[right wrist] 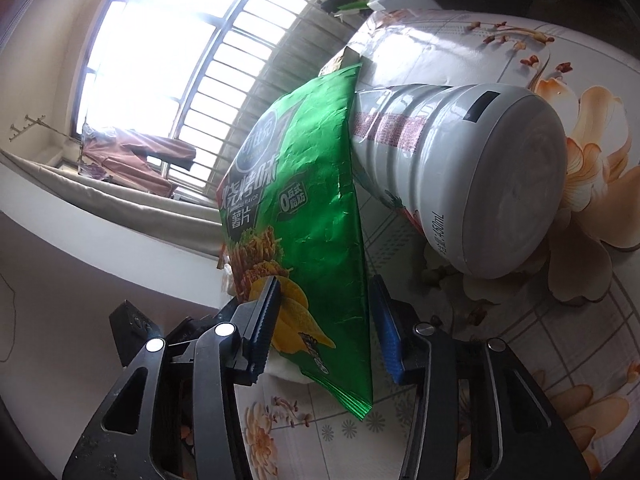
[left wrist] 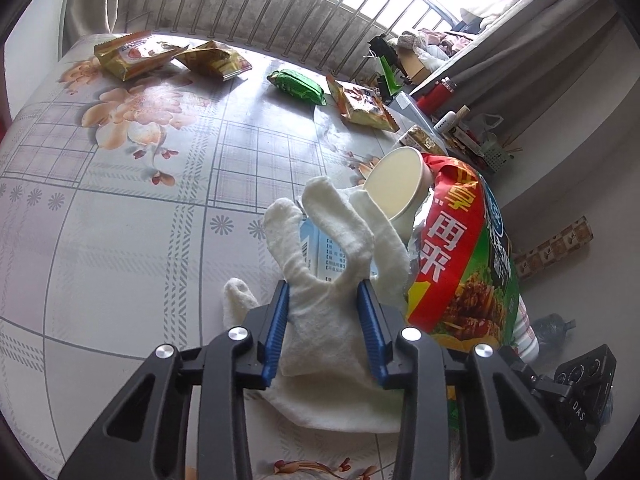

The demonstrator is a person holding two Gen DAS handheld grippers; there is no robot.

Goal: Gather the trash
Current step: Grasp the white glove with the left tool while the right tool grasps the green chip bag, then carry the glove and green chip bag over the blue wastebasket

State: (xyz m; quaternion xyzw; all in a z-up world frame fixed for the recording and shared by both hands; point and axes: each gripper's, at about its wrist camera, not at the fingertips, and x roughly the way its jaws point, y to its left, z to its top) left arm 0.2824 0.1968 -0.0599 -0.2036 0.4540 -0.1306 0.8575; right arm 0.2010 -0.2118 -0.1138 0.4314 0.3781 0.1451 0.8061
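A white fabric glove lies on the flowered tablecloth, its fingers draped over a blue-and-white carton. My left gripper is shut on the glove's palm, a blue pad pressed on each side. Just right of it stands a red-and-green chip bag, with a tilted paper cup behind the glove. In the right wrist view the chip bag stands upright between the pads of my right gripper, which is shut on its lower part. A white plastic bottle lies on its side beside the bag.
Two yellow snack bags, a green wrapper and an orange packet lie along the table's far side, near the barred window. The table's edge runs close on the right. A water jug sits on the floor below.
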